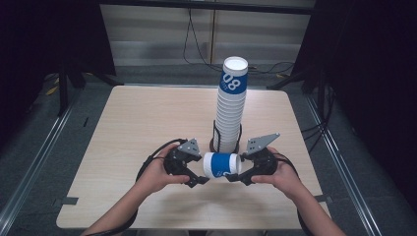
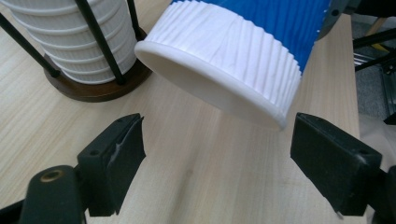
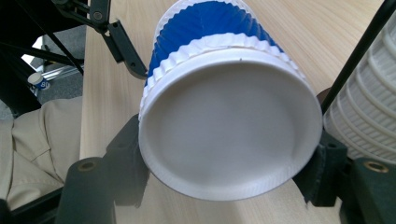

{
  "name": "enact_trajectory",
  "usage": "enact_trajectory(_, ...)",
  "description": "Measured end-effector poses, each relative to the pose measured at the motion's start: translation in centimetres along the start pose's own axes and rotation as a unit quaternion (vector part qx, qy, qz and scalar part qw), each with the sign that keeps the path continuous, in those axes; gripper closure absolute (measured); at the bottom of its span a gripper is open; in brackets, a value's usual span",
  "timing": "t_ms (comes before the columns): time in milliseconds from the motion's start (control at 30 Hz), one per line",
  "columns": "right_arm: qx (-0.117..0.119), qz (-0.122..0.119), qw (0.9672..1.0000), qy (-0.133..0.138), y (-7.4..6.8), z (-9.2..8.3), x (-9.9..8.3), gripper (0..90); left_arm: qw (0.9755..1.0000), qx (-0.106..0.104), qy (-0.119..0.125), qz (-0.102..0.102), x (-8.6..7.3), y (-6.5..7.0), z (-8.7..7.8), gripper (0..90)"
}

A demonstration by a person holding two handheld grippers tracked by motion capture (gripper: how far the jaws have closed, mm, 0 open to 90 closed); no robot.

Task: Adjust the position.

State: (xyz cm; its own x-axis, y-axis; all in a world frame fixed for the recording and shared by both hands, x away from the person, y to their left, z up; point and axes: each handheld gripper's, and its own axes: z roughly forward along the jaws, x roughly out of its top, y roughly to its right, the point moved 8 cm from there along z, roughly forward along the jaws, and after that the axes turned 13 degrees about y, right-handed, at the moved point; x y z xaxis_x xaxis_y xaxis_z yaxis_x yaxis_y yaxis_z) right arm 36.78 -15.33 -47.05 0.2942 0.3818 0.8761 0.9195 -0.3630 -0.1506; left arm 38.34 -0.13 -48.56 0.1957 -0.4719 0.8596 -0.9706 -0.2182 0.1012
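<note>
Pale wood-grain table [image 1: 147,123] with rounded corners, set square in the middle of a grey floor [image 1: 93,91]. Flanked left and right by metal rails [image 1: 34,162] running from near to far, with dark curtains [image 1: 29,39] closing in both sides and a pale panelled wall [image 1: 157,34] at the far end, lit evenly from above. Black cables [image 1: 196,44] hanging down the far wall and trailing across the floor behind the table, more cables [image 1: 319,123] coiled along the right rail, and strips of dark tape [image 1: 66,200] near the table's near-left corner.
</note>
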Motion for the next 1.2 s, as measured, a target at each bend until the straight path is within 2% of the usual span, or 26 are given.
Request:
enact_trajectory(167, 0.002, 0.001, 1.0000, 0.005, -0.10, 0.20, -0.15, 30.3, 0.9999, 0.000, 0.004, -0.010, 0.00, -0.03, 0.15, 16.7)
enact_trajectory(333, 0.005, 0.001, 1.0000, 0.006, -0.23, 0.31, -0.26, 30.3, 1.0000, 0.000, 0.001, -0.004, -0.08, -0.05, 0.16, 15.8)
enact_trajectory(533, 0.007, -0.002, 1.0000, 0.004, -0.36, 0.32, -0.31, 30.3, 0.9999, -0.003, 0.005, 0.010, -0.06, 0.05, 0.28, 15.5)
enact_trajectory(567, 0.007, -0.002, 1.0000, 0.003, -0.36, 0.32, -0.33, 30.3, 0.9998, -0.006, 0.001, 0.019, -0.07, 0.02, 0.27, 15.5)
enact_trajectory(767, 0.010, -0.005, 0.9999, -0.003, -0.43, 0.42, -0.53, 30.3, 0.9992, -0.013, -0.011, 0.035, -0.11, 0.12, 0.54, 15.1)
enact_trajectory(900, 0.011, -0.008, 0.9999, -0.006, -0.43, 0.40, -0.55, 30.3, 0.9992, -0.015, -0.014, 0.035, -0.10, 0.22, 0.68, 14.9)
enact_trajectory(1200, 0.014, -0.011, 0.9998, -0.009, -0.45, 0.25, -0.46, 30.4, 0.9985, -0.017, -0.014, 0.050, 0.29, 0.26, 0.85, 13.7)
